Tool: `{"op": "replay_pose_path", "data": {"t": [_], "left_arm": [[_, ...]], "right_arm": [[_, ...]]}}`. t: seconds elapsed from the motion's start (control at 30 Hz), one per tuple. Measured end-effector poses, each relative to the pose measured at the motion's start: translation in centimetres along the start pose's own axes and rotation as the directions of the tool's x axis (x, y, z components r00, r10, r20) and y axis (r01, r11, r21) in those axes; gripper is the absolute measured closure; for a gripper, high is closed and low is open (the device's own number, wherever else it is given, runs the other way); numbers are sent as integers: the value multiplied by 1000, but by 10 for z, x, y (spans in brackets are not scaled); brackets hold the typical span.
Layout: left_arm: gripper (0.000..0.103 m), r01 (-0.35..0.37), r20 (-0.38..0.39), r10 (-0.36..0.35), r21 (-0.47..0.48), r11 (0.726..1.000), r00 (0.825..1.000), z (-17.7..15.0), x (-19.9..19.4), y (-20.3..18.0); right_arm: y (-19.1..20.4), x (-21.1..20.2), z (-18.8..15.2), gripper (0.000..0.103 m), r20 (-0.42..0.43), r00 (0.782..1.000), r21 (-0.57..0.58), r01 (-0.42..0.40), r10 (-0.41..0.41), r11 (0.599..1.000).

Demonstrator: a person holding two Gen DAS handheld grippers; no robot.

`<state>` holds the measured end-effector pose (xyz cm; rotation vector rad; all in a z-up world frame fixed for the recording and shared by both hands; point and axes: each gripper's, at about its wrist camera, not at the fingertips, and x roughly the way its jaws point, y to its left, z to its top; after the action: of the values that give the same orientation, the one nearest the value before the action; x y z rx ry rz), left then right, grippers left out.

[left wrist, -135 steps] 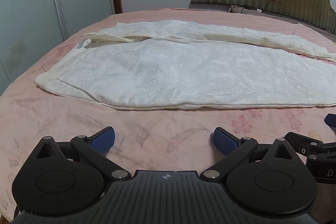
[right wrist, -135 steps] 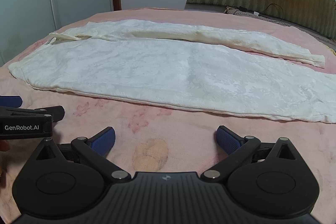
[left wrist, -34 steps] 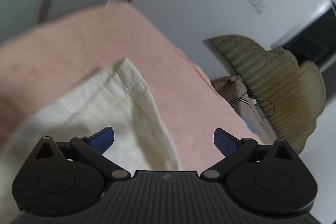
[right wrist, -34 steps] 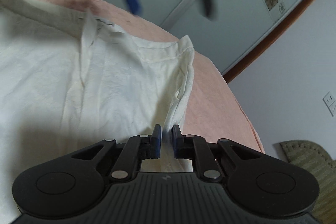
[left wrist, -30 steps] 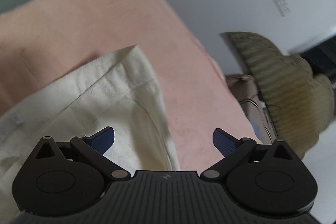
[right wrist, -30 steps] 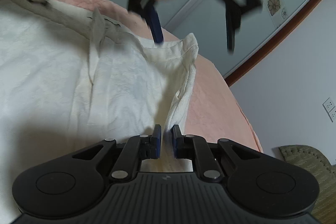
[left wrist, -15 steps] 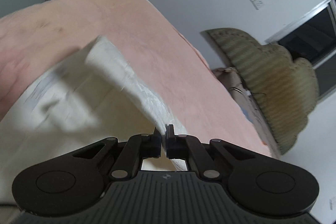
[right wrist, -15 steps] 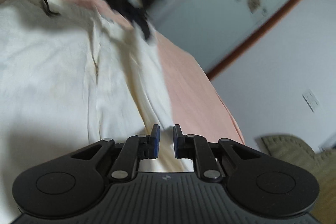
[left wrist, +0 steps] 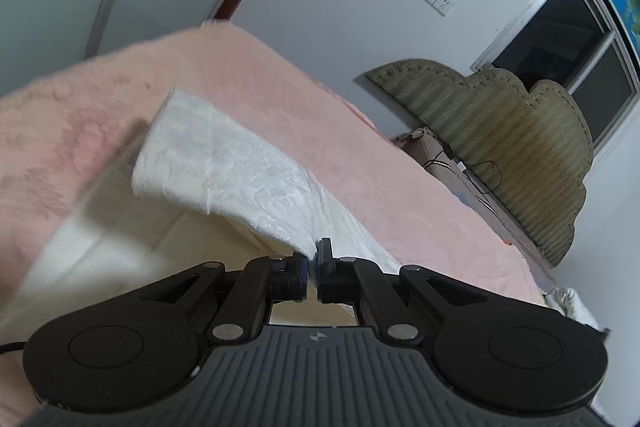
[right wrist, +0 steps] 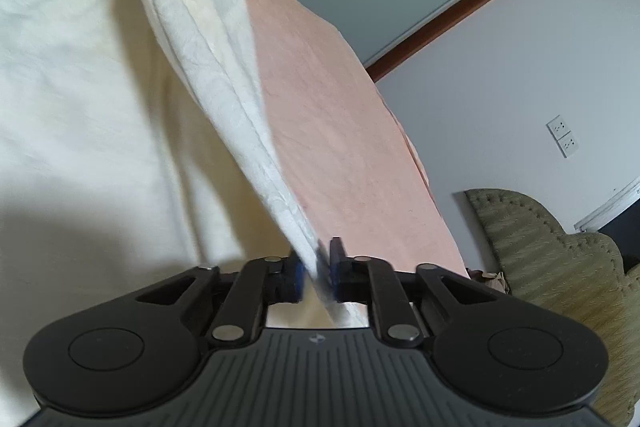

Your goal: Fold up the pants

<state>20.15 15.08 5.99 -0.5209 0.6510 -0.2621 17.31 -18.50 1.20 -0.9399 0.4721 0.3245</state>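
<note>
**Both grippers lift one edge of the pants for the fold**

The white pants (left wrist: 224, 167) lie on the pink bed (left wrist: 360, 147), with one edge raised off it; the rest of the cloth spreads flat below and to the left in both wrist views. The left gripper (left wrist: 312, 267) has its fingers pinched nearly together on a corner of that raised edge; the right gripper (right wrist: 318, 269) has its fingers narrow around a taut band of the same cloth, which runs up and away to a dark tip at the top of the right wrist view, probably the other gripper.

To do this step well, I judge both grips should keep even tension, so that the lifted edge stays straight; carry it across together and lay it on the far half, edges matched, before letting go; a slack or uneven pull would likely leave a crooked crease, and the thin fabric could slip from a pinch this close to the hem.

Both cameras are rolled hard, the bed and the green headboard (left wrist: 500, 131) slanting across the view; each gripper points along the lifted edge, above the bed.
</note>
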Motion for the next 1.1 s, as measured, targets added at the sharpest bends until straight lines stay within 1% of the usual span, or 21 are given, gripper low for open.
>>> {"op": "replay_pose_path", "data": {"t": [0.07,0.17,0.3,0.4,0.53,0.67,0.77,0.8,0.83,0.87,0.9,0.93,0.97,1.0,1.03,1.07,1.1], "left_arm": [[100,-2,11,2,37,999,1000,-5,-14,1],[100,-4,0,4,69,998,1000,-15,-33,9],[100,-19,-34,23,101,995,999,-35,-51,25],[100,-36,-74,44,108,993,996,-52,-56,36],[98,-79,-124,93,110,991,988,-65,-50,48],[95,-125,-117,141,134,983,983,-71,-45,51],[95,-153,-118,168,129,980,979,-73,-40,50],[91,-160,-110,177,142,977,978,-73,-41,49],[83,-177,-101,193,154,972,976,-75,-41,47],[83,-193,-94,209,159,968,973,-76,-41,46],[80,-201,-90,217,158,967,972,-77,-43,45],[76,-211,-85,227,161,964,970,-79,-45,42],[74,-228,-79,244,167,959,967,-79,-47,37],[69,-258,-63,272,177,950,960,-80,-50,32],[66,-285,-40,297,194,939,954,-82,-55,26],[65,-302,-18,313,213,929,950,-85,-60,20],[65,-315,-1,324,226,922,946,-88,-64,14]], "right_arm": [[4,-21,4,94,15,1000,36,-23,23,999],[12,-56,6,94,42,996,118,-87,83,989],[30,-90,3,95,67,977,219,-213,203,952],[51,-105,-2,95,72,965,254,-263,253,931],[68,-112,-6,95,73,957,308,-289,280,907],[75,-121,-6,95,89,953,336,-304,291,891],[81,-123,-13,95,81,957,352,-290,279,890],[84,-124,-15,95,80,958,362,-284,274,888],[86,-123,-15,95,68,960,365,-278,272,888],[89,-123,-16,95,56,962,365,-270,269,891],[91,-122,-16,94,62,966,365,-256,251,895],[93,-123,-16,93,69,970,368,-243,234,898],[94,-123,-18,89,76,974,367,-226,213,902],[97,-125,-19,85,76,980,362,-198,183,911],[100,-128,-18,73,65,988,353,-152,138,923],[103,-130,-18,54,45,995,338,-96,86,936],[106,-134,-17,45,24,999,319,-40,34,947]]}}
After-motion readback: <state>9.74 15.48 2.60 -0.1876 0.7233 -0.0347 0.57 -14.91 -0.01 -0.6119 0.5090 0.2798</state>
